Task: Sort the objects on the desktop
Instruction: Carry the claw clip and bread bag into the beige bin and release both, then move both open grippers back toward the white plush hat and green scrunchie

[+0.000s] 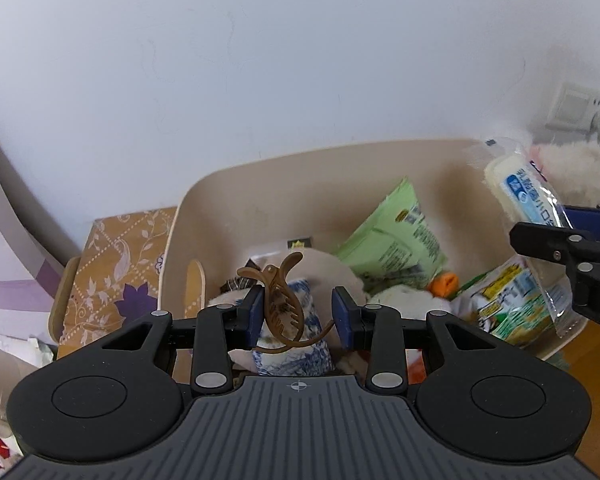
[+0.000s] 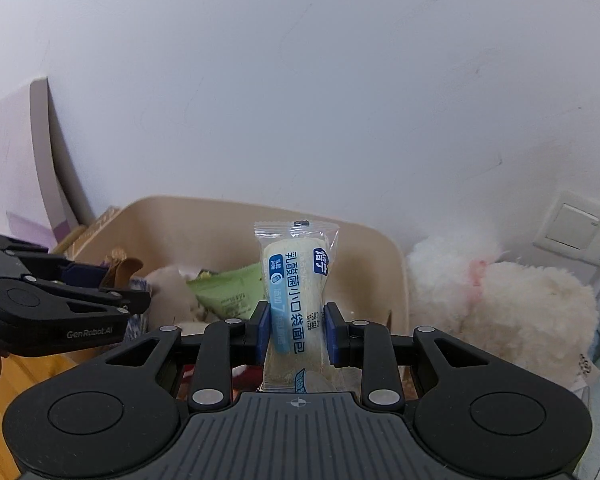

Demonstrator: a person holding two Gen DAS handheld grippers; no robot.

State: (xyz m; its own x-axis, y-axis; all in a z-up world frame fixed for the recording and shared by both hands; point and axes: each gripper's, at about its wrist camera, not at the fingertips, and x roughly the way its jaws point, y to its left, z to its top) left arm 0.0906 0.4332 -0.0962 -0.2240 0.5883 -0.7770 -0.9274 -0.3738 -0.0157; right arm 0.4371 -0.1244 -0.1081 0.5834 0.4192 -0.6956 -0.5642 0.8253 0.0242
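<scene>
Left wrist view: a brown hair clip point(image 1: 279, 305) is carried over the beige bin point(image 1: 260, 184).
The clip touches only the left gripper's point(image 1: 298, 318) 9 o'clock pad, so whether it is truly gripped cannot be told. The right gripper point(image 2: 297, 330) is closed on a bread packet point(image 2: 294, 304). Both should be lowered well inside the rim, toward 12 o'clock, before the fingers are opened.

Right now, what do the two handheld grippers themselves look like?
Both match: the left gripper and right gripper have black plastic linkage arms with silver rivets, round black discs on either side, a ribbed grey base plate with a small crosshair mark, and blue pads. White GenRobot.AI lettering marks the left one's side.
</scene>
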